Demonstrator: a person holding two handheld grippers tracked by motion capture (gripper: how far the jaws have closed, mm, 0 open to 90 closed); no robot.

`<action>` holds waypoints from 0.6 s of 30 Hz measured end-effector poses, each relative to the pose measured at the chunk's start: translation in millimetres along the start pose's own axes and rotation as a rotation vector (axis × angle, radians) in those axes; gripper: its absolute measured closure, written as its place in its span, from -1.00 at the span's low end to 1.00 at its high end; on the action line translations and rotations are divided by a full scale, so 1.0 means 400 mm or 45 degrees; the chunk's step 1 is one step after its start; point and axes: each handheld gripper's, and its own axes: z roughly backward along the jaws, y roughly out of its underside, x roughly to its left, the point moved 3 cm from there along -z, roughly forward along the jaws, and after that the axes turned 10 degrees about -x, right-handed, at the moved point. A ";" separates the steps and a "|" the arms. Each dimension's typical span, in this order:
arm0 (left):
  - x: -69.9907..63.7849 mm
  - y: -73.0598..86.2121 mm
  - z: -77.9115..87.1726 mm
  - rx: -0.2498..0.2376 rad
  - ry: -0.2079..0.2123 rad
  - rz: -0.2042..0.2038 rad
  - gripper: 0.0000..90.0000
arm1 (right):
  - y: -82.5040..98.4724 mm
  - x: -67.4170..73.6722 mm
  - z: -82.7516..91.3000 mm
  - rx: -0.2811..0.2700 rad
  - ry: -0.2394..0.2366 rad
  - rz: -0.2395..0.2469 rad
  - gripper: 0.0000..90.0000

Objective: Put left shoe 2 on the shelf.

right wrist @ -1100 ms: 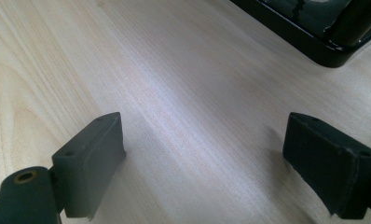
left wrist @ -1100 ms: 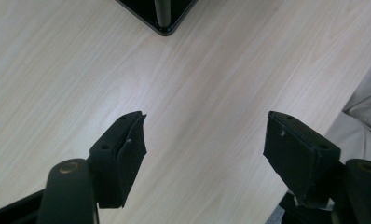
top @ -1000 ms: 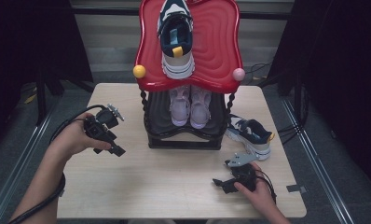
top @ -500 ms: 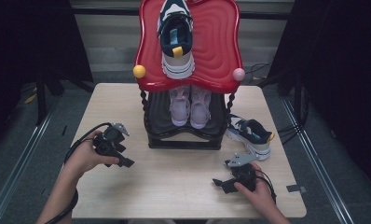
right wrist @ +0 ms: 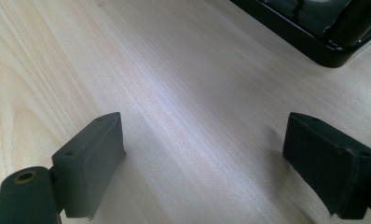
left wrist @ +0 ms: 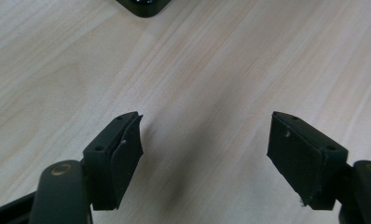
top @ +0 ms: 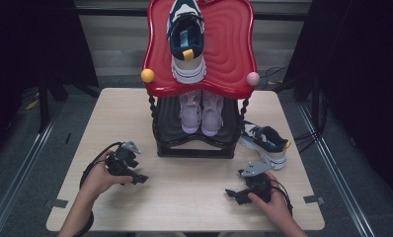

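left gripper (top: 137,177): low over the table (top: 194,197) at the near left, held in the left hand (top: 103,177); in the left gripper view (left wrist: 204,144) its jaws stand wide apart with bare wood between them, gripping nothing. they have just been opening a little further.
right gripper (top: 232,193): at the near right, held in the right hand (top: 271,200), low over the table; in the right gripper view (right wrist: 204,154) the jaws are wide apart too, with bare wood between them.
rack (top: 197,148): black, two-tiered, standing at the middle of the table's far half; a corner of its base shows at the top of each gripper view.
red tray (top: 231,44): wavy-edged top of the rack, with a yellow ball (top: 147,75) at its left front corner and a pink ball (top: 253,78) at its right.
dark shoe on top (top: 186,39): navy and white, lying on the red tray, heel toward the person.
pink shoes (top: 202,111): a pair side by side on the rack's lower shelf, toes toward the person.
loose shoe (top: 264,143): navy and white, on the table just right of the rack, near the right gripper but apart from it.
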 end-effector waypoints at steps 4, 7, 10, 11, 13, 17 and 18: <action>0.001 0.011 -0.017 -0.031 -0.011 -0.002 -0.47 | 0.000 0.000 0.000 0.000 0.003 0.000 -0.74; 0.005 0.015 -0.026 -0.041 -0.035 -0.018 -0.47 | 0.000 0.000 0.000 -0.001 0.003 0.001 -0.74; 0.002 0.017 -0.033 -0.077 -0.066 -0.033 -0.48 | 0.000 0.000 0.000 -0.001 0.000 0.001 -0.74; 0.002 0.019 -0.035 -0.088 -0.085 -0.039 -0.49 | 0.000 0.000 0.000 -0.001 0.000 0.000 -0.74; 0.004 0.022 -0.040 -0.126 -0.094 -0.027 -0.56 | 0.000 0.000 0.000 -0.001 0.000 0.001 -0.74; 0.000 0.030 -0.049 -0.184 -0.146 -0.042 -0.65 | 0.000 0.000 0.000 -0.001 -0.001 0.002 -0.74; -0.001 0.032 -0.050 -0.209 -0.155 -0.036 -0.67 | 0.000 0.000 0.000 -0.001 0.000 0.001 -0.74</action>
